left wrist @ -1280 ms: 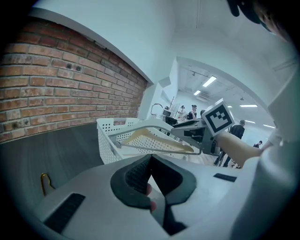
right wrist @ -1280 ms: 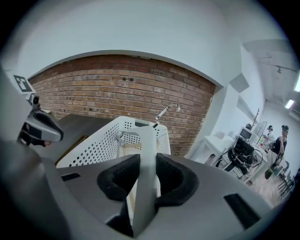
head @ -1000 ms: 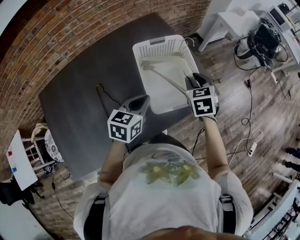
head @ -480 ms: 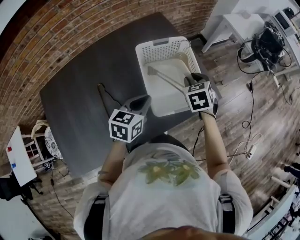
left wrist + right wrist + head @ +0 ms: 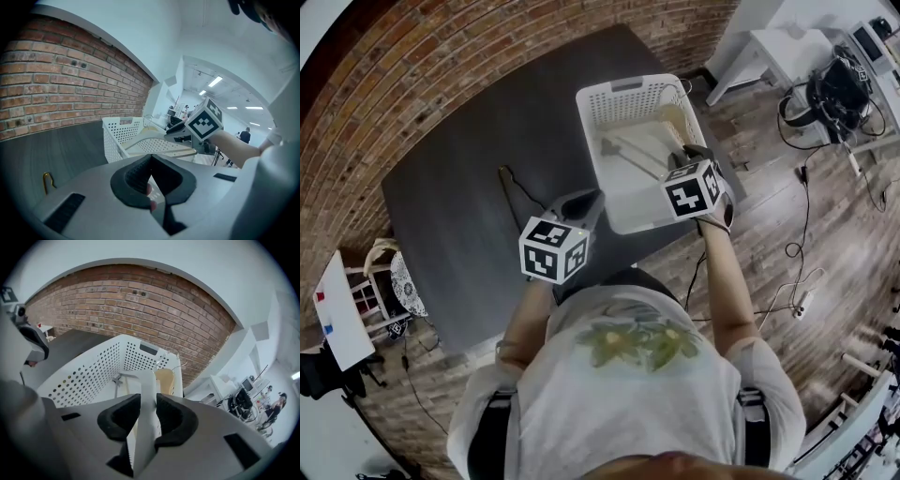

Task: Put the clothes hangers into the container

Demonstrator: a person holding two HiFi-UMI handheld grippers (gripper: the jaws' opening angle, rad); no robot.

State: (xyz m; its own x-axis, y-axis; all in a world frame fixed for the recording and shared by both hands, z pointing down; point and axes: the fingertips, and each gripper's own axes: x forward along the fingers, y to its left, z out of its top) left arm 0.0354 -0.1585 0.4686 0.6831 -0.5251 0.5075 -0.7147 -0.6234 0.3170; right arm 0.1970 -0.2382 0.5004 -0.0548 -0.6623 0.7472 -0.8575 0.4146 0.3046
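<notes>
Closest to the person, the left gripper (image 5: 150,159) hovers over the near edge of the dark tabletop (image 5: 450,187). Its fingers are pressed together with nothing between them. Just beyond it, toward the person's left, one dark hanger (image 5: 46,180) lies flat on the tabletop. Only its brass-coloured hook shows from the left gripper view. The left hand is plainly the nearer one to it.

Further out on the right, the right gripper (image 5: 148,401) points down over the near rim of the white perforated container (image 5: 79,376). Its fingers pinch the near end of a white hanger (image 5: 630,156) and have just closed a little more on it.

That hanger's long axis runs straight away from the fingers and slopes down into the container, toward its far left corner. Its whole length lies within the rim. Whether its far end already rests on the floor of the container cannot be told.

A pale wooden hanger (image 5: 167,379) with a wire hook already lies against the far right wall, beside the white one.

The coming move likely turns on that slope: sink the near end, then let go.
</notes>
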